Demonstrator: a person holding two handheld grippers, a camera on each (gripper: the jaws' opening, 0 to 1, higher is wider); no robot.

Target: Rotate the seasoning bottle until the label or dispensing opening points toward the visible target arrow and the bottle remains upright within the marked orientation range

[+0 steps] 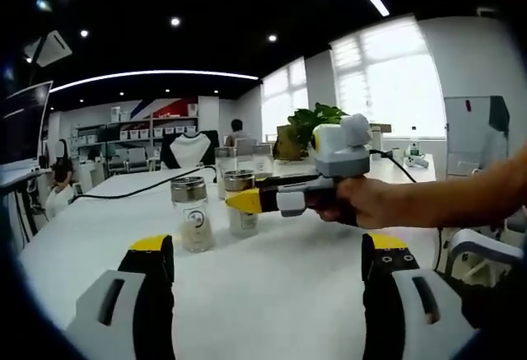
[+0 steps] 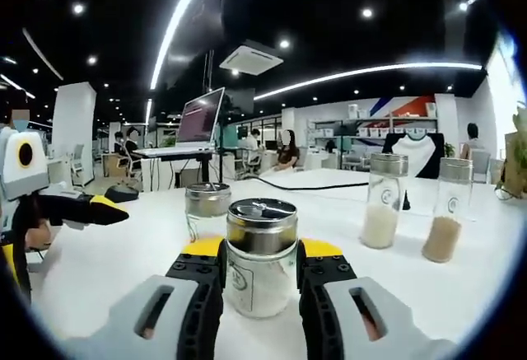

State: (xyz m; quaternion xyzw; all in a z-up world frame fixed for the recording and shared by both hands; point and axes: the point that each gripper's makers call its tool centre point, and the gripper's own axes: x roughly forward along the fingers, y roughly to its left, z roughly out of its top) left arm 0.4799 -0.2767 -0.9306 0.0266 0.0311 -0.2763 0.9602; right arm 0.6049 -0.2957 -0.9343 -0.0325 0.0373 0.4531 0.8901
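Note:
A glass seasoning bottle (image 2: 260, 271) with a metal shaker lid and white powder stands upright on the white table (image 2: 123, 253). My right gripper (image 2: 261, 250) is shut on it, one jaw pressed to each side. In the left gripper view that bottle (image 1: 240, 182) sits partly behind the right gripper (image 1: 247, 201), which a hand (image 1: 370, 203) holds from the right. My left gripper (image 1: 268, 254) stands open low over the table, nothing between its jaws; its yellow tip also appears as the left gripper (image 2: 105, 210) at the left edge.
Another bottle of white powder (image 1: 192, 214) stands just left of the held one. More bottles stand nearby: a white-filled one (image 2: 383, 201), a brown-filled one (image 2: 446, 210) and a low one (image 2: 207, 202) behind. A black cable (image 1: 136, 189) crosses the table; a plant (image 1: 309, 125) stands at its far end.

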